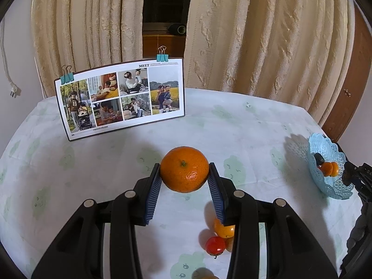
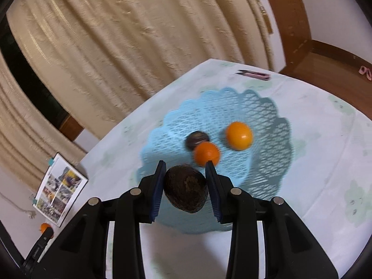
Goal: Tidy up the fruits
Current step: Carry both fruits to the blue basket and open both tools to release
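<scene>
My left gripper (image 1: 184, 171) is shut on a large orange (image 1: 184, 172) and holds it above the table. Below it on the cloth lie a small orange fruit (image 1: 223, 230) and a red tomato (image 1: 215, 245). My right gripper (image 2: 186, 174) is shut on a dark avocado (image 2: 185, 191) over the near rim of a light blue lattice fruit bowl (image 2: 255, 116). In the bowl lie a yellow-orange fruit (image 2: 239, 136), a small orange (image 2: 207, 154) and a dark round fruit (image 2: 196, 139). The bowl also shows at the right in the left wrist view (image 1: 330, 183).
A photo collage board (image 1: 121, 100) with teal binder clips stands at the back left of the table. Cream curtains (image 1: 255, 34) hang behind. A pink tool (image 2: 254, 74) lies at the far edge. The table carries a pale patterned cloth (image 1: 244, 127).
</scene>
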### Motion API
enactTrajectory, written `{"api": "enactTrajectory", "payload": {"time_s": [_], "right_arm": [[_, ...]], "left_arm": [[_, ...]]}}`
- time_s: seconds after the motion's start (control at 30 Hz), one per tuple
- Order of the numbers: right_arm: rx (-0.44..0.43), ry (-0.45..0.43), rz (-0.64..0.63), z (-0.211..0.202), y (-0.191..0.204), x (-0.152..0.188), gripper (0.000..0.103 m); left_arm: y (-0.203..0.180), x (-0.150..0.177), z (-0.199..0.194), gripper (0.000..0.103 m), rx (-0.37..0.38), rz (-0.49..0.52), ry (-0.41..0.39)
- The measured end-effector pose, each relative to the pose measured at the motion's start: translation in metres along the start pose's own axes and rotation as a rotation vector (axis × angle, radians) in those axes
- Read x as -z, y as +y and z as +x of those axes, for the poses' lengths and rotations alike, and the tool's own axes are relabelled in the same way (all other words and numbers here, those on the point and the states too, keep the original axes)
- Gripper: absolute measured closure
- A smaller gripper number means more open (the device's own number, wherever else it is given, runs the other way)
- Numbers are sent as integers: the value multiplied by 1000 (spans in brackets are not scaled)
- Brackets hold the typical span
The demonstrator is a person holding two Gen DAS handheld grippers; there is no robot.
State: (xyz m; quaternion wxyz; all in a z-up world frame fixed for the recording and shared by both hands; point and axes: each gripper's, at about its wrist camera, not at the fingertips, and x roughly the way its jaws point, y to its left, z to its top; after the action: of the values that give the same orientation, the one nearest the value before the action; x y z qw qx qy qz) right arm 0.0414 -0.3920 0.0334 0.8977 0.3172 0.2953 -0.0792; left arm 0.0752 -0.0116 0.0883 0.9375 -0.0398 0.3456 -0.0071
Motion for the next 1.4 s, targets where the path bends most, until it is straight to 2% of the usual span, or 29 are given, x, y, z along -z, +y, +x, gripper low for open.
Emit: {"api": "enactTrajectory", "payload": {"time_s": [0.3, 0.6, 0.67, 0.83, 0.97, 1.07, 1.2, 1.4], "right_arm": [[34, -15, 28, -1, -26, -6, 67], [47, -96, 46, -24, -46, -11, 64], [60, -123, 44, -29, -51, -9, 58], [135, -211, 20, -43, -65, 0, 57], [201, -287, -12, -51, -72, 10, 50], [223, -324, -14, -55, -79, 15, 50], [218, -331, -8, -53, -82, 17, 50], [202, -325, -6, -51, -80, 20, 50]], "left_arm": [[-13, 1, 0, 62, 3, 22, 5], [-49, -4, -7, 63, 35, 76, -10], [-62, -4, -7, 62, 53, 93, -9], [-102, -3, -4, 62, 130, 139, 12], [-137, -2, 3, 62, 203, 182, 38], [-164, 0, 8, 62, 255, 216, 54], [-198, 2, 13, 62, 322, 269, 70], [-240, 5, 23, 62, 381, 325, 96]]}}
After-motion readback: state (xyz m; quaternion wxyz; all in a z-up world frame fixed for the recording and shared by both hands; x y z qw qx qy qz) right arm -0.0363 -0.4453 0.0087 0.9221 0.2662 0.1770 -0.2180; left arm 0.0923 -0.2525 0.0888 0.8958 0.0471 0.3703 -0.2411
